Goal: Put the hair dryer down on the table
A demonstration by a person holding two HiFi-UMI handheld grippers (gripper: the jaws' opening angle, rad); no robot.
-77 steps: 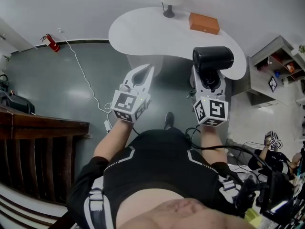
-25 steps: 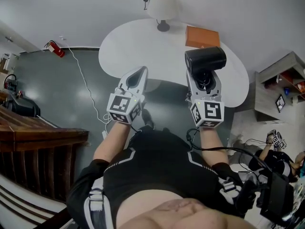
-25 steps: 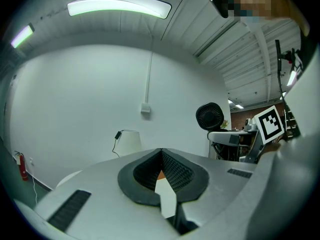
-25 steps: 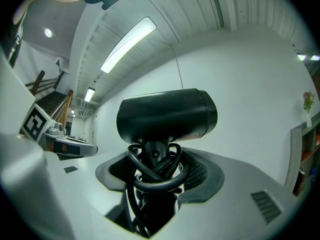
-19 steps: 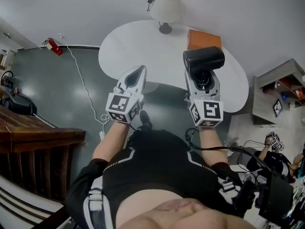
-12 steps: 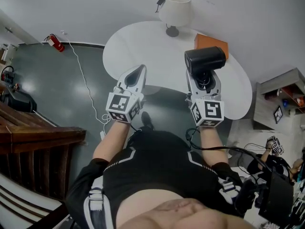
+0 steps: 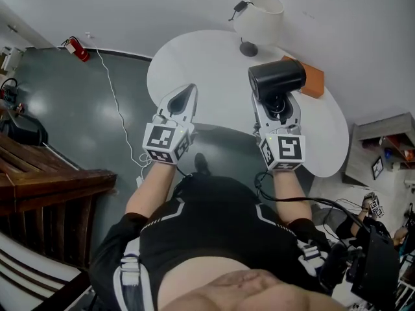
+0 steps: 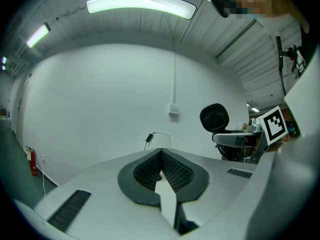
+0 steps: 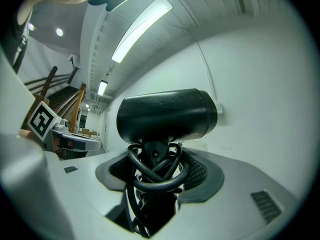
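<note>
A black hair dryer (image 7: pixel 276 80) stands upright in my right gripper (image 7: pixel 277 109), whose jaws are shut on its handle with the black cord wound round it. In the right gripper view the dryer's barrel (image 9: pixel 166 115) lies crosswise above the coiled cord (image 9: pixel 152 173). The white round table (image 7: pixel 214 76) lies ahead of and below both grippers. My left gripper (image 7: pixel 181 101) is held beside the right one, its jaws shut and empty; its fingertips (image 8: pixel 161 169) meet in the left gripper view.
A white table lamp (image 7: pixel 257 19) and an orange box (image 7: pixel 311 80) stand on the table's far right part. A red fire extinguisher (image 7: pixel 78 49) and a white cable (image 7: pixel 117 109) are on the dark floor at left. Dark wooden stairs (image 7: pixel 45 173) run along the left.
The table, lamp and orange box have shifted right and nearer in the head view. Both grippers keep the same pose, the dryer still gripped.
</note>
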